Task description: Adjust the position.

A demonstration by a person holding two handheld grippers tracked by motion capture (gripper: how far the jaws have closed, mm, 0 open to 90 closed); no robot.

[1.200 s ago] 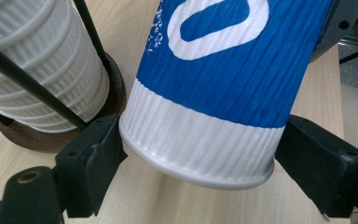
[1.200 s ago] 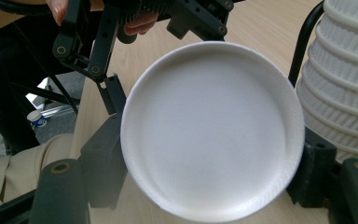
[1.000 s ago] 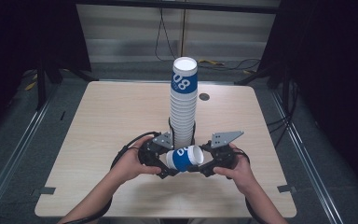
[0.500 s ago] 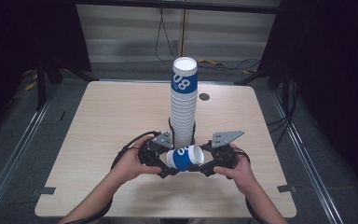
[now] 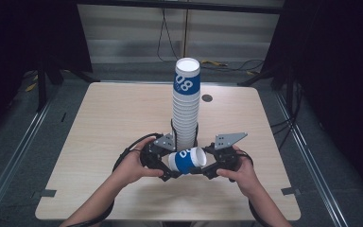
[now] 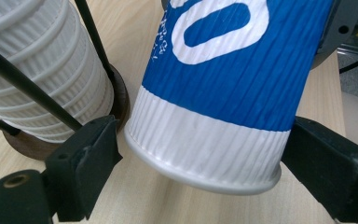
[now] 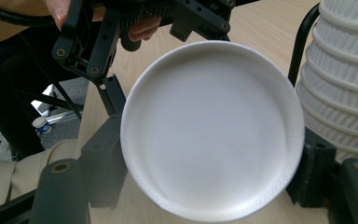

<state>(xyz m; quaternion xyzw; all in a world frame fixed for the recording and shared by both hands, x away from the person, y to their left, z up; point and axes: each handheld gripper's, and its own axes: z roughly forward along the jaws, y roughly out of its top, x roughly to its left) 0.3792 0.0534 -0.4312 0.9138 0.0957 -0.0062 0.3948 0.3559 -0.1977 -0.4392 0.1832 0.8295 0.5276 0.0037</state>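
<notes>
- One blue-and-white ribbed paper cup (image 5: 187, 161) lies on its side just above the table (image 5: 99, 123), near the middle of the front edge, held between the two grippers.
- In the high view its white end points toward the person's right; in the right gripper view a flat white round face (image 7: 212, 128) of the cup looks into the camera, so what it may contain cannot be told.
- The right gripper (image 5: 207, 166) is clenched on that end: in the right gripper view its black jaws sit against the cup's rim on both sides.
- The left gripper (image 5: 167, 166) has the cup's other end between its jaws; in the left gripper view the right jaw meets the white band (image 6: 205, 140), while a small gap shows at the left jaw, so a firm grasp cannot be told.
- Each gripper is carried in one hand: left hand (image 5: 131, 165), right hand (image 5: 238, 171).
- Just behind the held cup stands one tall stack of nested cups (image 5: 185, 111), upright on a round dark wooden base (image 6: 117, 100) with thin black guide rods (image 6: 28, 86) rising beside it.
- The stack's top cup (image 5: 187, 78) is blue with white numerals; the ones beneath show white ribbed rims, too many and too close to count.
- One small dark round spot (image 5: 207, 98) sits near the table's back edge, right of the stack.
</notes>
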